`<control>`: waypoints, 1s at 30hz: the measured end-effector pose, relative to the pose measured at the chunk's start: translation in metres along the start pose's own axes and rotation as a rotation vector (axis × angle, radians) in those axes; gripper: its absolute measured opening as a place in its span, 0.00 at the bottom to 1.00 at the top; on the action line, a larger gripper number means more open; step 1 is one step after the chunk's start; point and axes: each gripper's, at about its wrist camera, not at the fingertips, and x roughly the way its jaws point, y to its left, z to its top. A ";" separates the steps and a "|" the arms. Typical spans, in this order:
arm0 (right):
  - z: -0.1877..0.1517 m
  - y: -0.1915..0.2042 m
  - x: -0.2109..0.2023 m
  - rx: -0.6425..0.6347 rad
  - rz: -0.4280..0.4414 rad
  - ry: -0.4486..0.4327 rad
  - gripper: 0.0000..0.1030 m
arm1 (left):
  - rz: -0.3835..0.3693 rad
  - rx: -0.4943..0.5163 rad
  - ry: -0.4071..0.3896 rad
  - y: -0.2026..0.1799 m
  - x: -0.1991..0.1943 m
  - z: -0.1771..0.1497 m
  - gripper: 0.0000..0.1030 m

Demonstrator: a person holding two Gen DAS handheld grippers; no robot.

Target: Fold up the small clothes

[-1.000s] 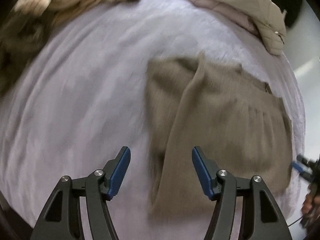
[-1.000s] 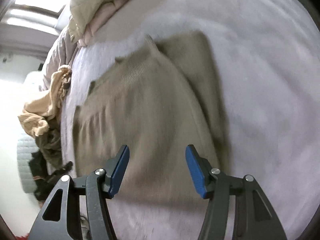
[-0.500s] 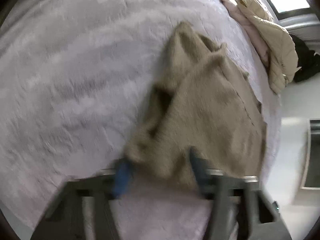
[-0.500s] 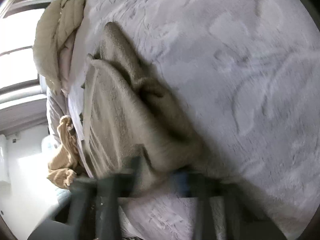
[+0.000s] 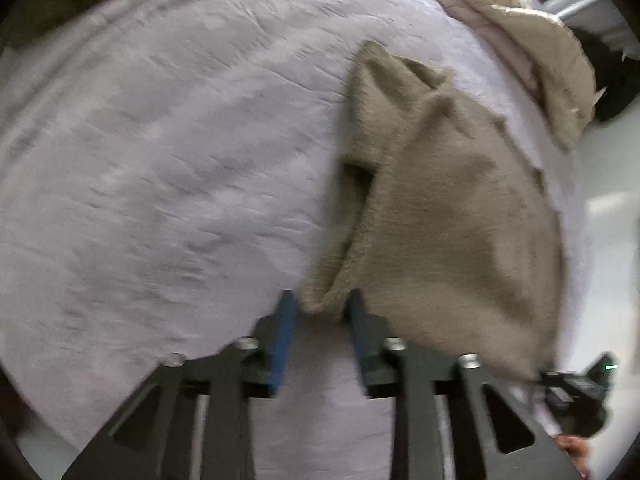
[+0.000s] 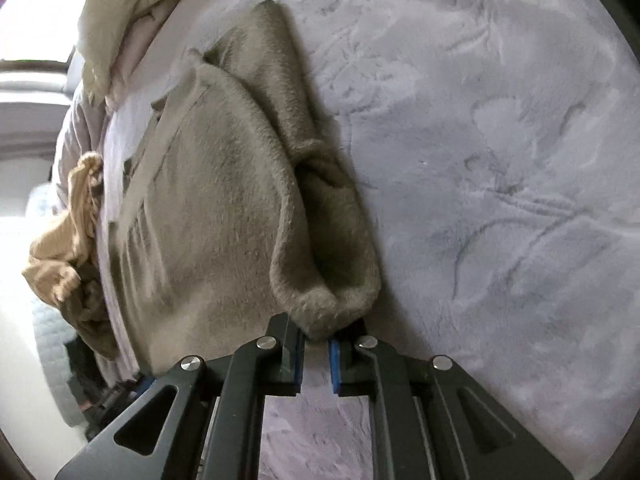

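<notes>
Right wrist view shows the right gripper (image 6: 317, 341) nearly closed on the sweater (image 6: 216, 208) hem, the left gripper (image 5: 320, 312) pinching its other corner, the garment stretching lengthwise away across the bed (image 6: 500, 160).

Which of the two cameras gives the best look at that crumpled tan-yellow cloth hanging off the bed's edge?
The right wrist view. The tan-yellow cloth shows there bunched at the left edge, beside the brown sweater. The left wrist view does not show it at all; there the sweater fills the right side.
</notes>
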 end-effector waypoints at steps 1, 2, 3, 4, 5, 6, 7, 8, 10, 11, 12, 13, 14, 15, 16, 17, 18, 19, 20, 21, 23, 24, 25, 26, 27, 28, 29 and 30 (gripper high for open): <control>-0.002 0.005 0.000 -0.006 -0.012 0.007 0.13 | 0.031 0.012 -0.006 0.002 -0.003 0.000 0.55; -0.004 0.007 -0.001 -0.009 -0.025 0.017 0.13 | 0.057 0.019 -0.015 0.005 -0.008 0.000 0.56; -0.007 0.011 -0.003 -0.014 -0.043 0.023 0.13 | 0.059 0.024 -0.012 0.011 -0.010 -0.002 0.56; -0.008 0.016 -0.004 -0.021 -0.057 0.026 0.14 | 0.059 0.026 -0.006 0.013 -0.013 -0.002 0.56; -0.012 0.022 -0.006 -0.038 -0.076 0.033 0.16 | 0.069 0.025 -0.005 0.016 -0.017 -0.002 0.56; -0.015 0.023 -0.008 -0.051 -0.089 0.040 0.18 | 0.075 0.024 -0.006 0.018 -0.020 -0.002 0.56; -0.019 0.030 -0.010 -0.072 -0.104 0.047 0.25 | 0.080 0.025 -0.007 0.018 -0.023 -0.002 0.56; -0.024 0.034 -0.011 -0.085 -0.111 0.052 0.41 | 0.087 0.029 -0.005 0.019 -0.027 -0.002 0.59; -0.034 0.045 -0.013 -0.113 -0.115 0.060 0.60 | 0.095 0.044 -0.009 0.017 -0.033 -0.005 0.62; -0.039 0.049 -0.015 -0.125 -0.116 0.061 0.60 | 0.106 0.068 -0.011 0.015 -0.037 -0.007 0.62; -0.045 0.056 -0.014 -0.143 -0.119 0.069 0.60 | 0.113 0.089 -0.009 0.009 -0.036 -0.007 0.62; -0.049 0.062 -0.013 -0.153 -0.122 0.075 0.60 | 0.117 0.114 -0.008 0.007 -0.037 -0.010 0.62; -0.054 0.070 -0.011 -0.167 -0.124 0.081 0.60 | 0.118 0.137 -0.008 0.001 -0.038 -0.014 0.62; -0.060 0.078 -0.009 -0.184 -0.126 0.090 0.60 | 0.117 0.151 -0.007 -0.002 -0.039 -0.016 0.62; -0.065 0.086 -0.006 -0.201 -0.127 0.100 0.60 | 0.112 0.168 -0.002 -0.004 -0.040 -0.019 0.62; -0.070 0.092 -0.005 -0.216 -0.128 0.106 0.61 | 0.103 0.186 0.006 -0.005 -0.042 -0.024 0.62; -0.075 0.100 -0.002 -0.237 -0.128 0.113 0.61 | 0.098 0.200 0.015 -0.007 -0.044 -0.027 0.62; -0.079 0.108 0.000 -0.256 -0.127 0.119 0.61 | 0.094 0.211 0.019 -0.008 -0.045 -0.030 0.63; -0.084 0.114 0.001 -0.273 -0.124 0.125 0.61 | 0.093 0.222 0.016 -0.010 -0.046 -0.032 0.73; -0.090 0.121 0.002 -0.293 -0.121 0.134 0.61 | 0.094 0.229 0.009 -0.012 -0.047 -0.033 0.85; -0.100 0.134 0.006 -0.319 -0.111 0.147 0.77 | 0.084 0.231 -0.017 -0.011 -0.055 -0.036 0.99; -0.103 0.136 0.006 -0.327 -0.105 0.150 0.79 | 0.075 0.232 -0.019 -0.010 -0.056 -0.036 0.99; -0.106 0.139 0.007 -0.334 -0.098 0.155 0.80 | 0.072 0.232 -0.015 -0.010 -0.057 -0.036 0.99; -0.109 0.143 0.009 -0.340 -0.096 0.163 0.81 | 0.072 0.229 -0.014 -0.008 -0.057 -0.036 0.99; -0.113 0.147 0.011 -0.348 -0.093 0.174 0.83 | 0.077 0.223 -0.013 -0.005 -0.058 -0.036 0.99; -0.117 0.151 0.013 -0.353 -0.088 0.180 0.86 | 0.084 0.215 -0.008 -0.002 -0.057 -0.036 0.99; -0.120 0.153 0.014 -0.358 -0.083 0.185 0.86 | 0.090 0.206 0.000 0.001 -0.056 -0.035 0.99; -0.124 0.157 0.016 -0.369 -0.079 0.192 0.86 | 0.091 0.198 0.007 0.005 -0.054 -0.035 0.99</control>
